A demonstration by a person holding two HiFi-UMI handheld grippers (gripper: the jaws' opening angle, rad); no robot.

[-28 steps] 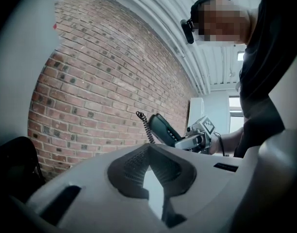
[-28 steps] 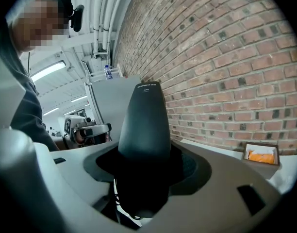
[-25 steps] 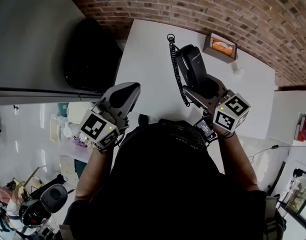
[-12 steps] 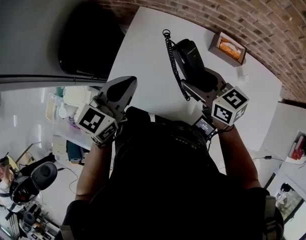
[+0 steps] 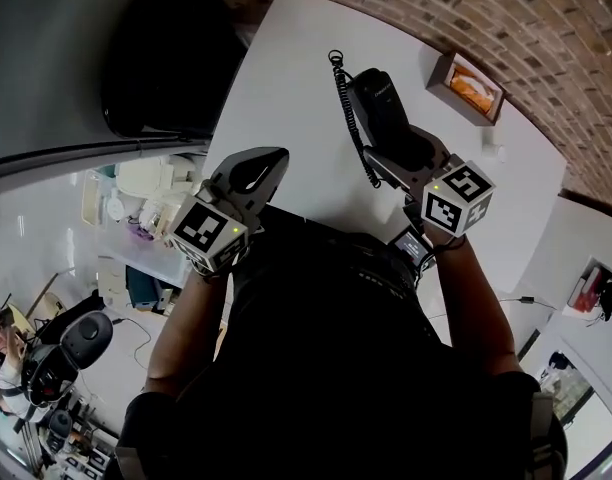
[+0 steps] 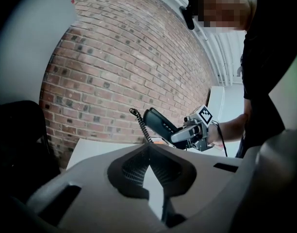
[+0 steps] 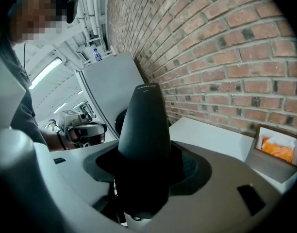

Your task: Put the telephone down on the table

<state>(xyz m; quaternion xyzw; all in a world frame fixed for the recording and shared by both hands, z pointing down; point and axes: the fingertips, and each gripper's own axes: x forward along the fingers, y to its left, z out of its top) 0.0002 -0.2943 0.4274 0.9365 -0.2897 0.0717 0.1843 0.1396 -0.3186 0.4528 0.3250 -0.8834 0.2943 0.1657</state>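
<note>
my right gripper [image 5: 404,160] has its fingers pinching the telephone [image 5: 379,113], a black handset, around its lower end. in the right gripper view the handset rises out of the fingers' dark pads and narrows toward the brick wall [image 7: 226,47]. the left gripper view shows it held up in the air and tilted, above the white tabletop [image 5: 286,88] and not touching it. its black coiled cord [image 5: 347,118] runs along the handset's left side in the head view, with a small loop at the far end.

my left gripper [image 6: 148,152] is off to the left, near the tabletop's near edge and well apart from the telephone. its fingers are pressed together with nothing between them.

a small open box [image 5: 469,85] with something orange inside sits on the tabletop near the wall, to the right of the handset. a big black rounded object [image 5: 166,58] stands just beside the tabletop's left edge; i can't tell what it is.
</note>
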